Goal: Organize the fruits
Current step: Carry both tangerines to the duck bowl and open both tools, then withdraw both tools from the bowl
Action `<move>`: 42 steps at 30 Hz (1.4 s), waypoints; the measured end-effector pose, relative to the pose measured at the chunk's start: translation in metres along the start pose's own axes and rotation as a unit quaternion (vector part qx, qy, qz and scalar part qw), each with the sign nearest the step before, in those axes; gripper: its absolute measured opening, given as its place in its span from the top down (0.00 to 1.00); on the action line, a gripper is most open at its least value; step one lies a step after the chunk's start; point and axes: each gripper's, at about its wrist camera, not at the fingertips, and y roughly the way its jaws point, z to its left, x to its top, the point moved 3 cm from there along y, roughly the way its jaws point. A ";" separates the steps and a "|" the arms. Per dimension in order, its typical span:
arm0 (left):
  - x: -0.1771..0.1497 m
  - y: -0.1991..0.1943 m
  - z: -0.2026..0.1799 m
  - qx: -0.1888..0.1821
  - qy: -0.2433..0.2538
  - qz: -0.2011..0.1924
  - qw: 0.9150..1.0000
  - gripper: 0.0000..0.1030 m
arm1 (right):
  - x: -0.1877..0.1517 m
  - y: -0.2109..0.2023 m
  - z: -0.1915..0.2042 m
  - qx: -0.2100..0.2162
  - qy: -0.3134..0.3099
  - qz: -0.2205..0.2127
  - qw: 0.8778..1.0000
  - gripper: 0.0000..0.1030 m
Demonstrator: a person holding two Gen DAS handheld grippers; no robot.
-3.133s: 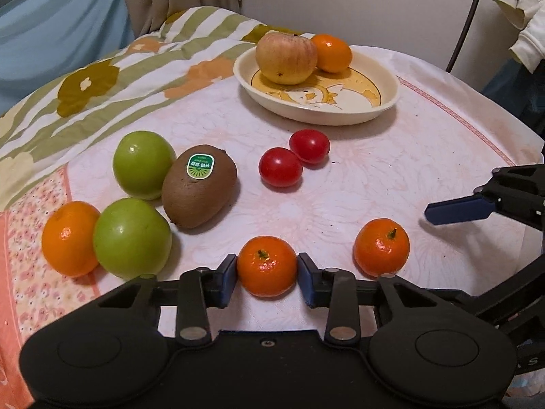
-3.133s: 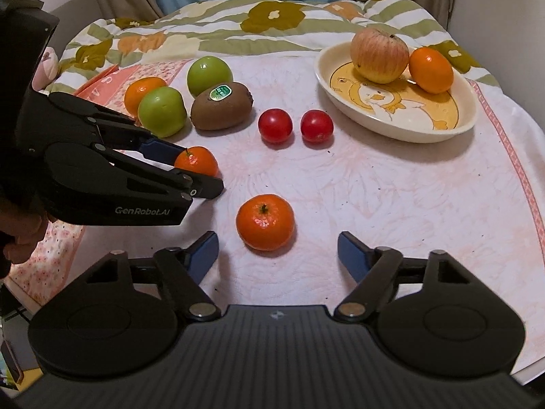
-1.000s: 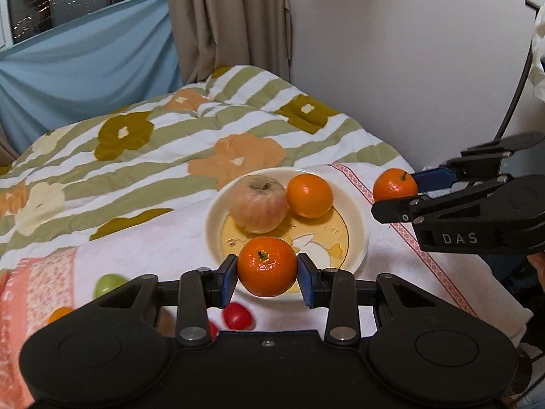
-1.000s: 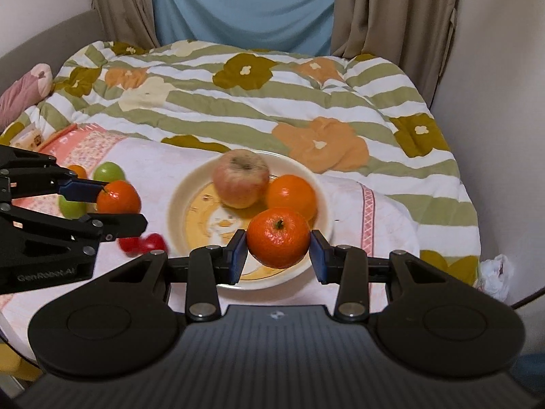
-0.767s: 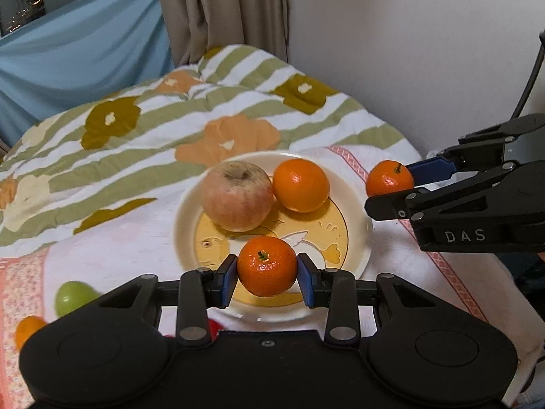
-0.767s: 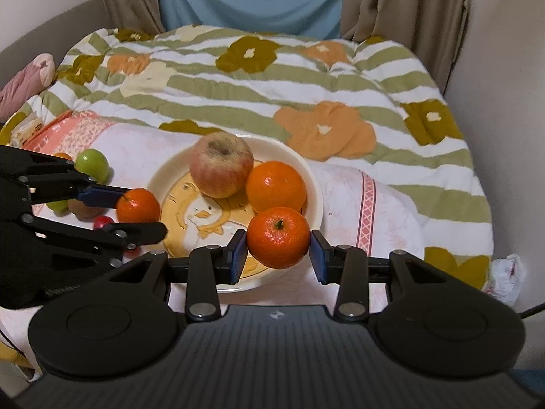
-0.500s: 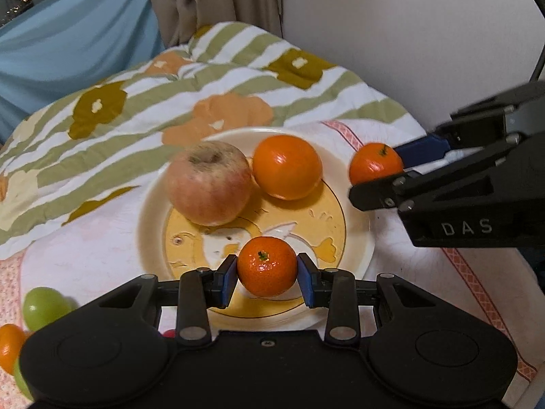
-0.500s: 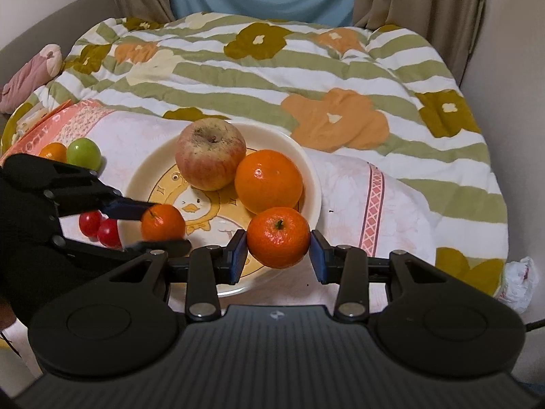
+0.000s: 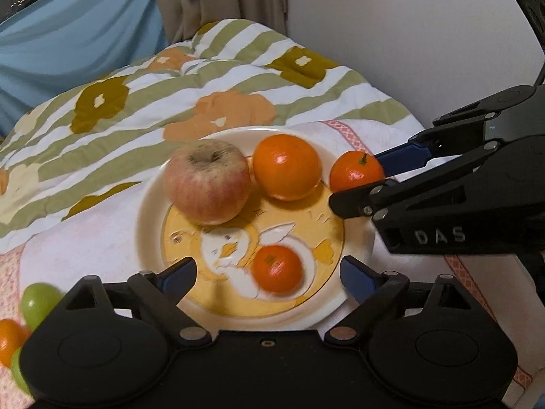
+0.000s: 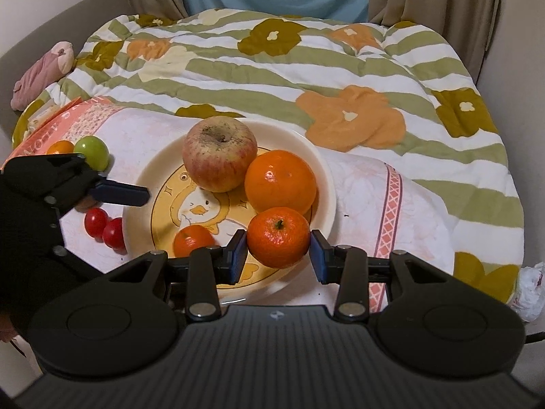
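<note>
Orange and slightly blurred, a small mandarin (image 9: 277, 267) lies loose on the near part of the plate (image 9: 150, 204), between the widely spread fingers of the left gripper (image 9: 267, 272). Over the plate's near right rim the right gripper (image 10: 276, 250) hangs clamped on a second mandarin (image 10: 278, 237). Beyond sit a big orange (image 10: 280, 180) and, farthest, an apple (image 10: 219, 153), touching each other. The loose mandarin may roll toward the low rim; the held one, let go that near the edge or onto the orange, could bounce off onto the cloth (image 10: 368, 191).
</note>
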 end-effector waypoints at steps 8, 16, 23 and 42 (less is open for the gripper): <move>-0.013 -0.015 0.020 0.046 -0.037 0.004 0.998 0.06 | 0.001 0.010 0.003 0.012 0.012 0.005 1.000 0.47; -0.024 -0.024 0.034 0.056 -0.054 0.011 0.997 0.06 | 0.002 0.027 0.012 0.024 0.022 0.013 0.999 0.47; -0.030 -0.033 0.043 0.067 -0.081 0.014 0.994 0.06 | 0.001 0.032 0.021 0.017 0.009 0.015 1.000 0.32; -0.032 -0.099 0.054 0.088 -0.090 -0.051 0.991 0.06 | -0.005 -0.041 0.035 -0.018 0.016 -0.021 0.999 0.00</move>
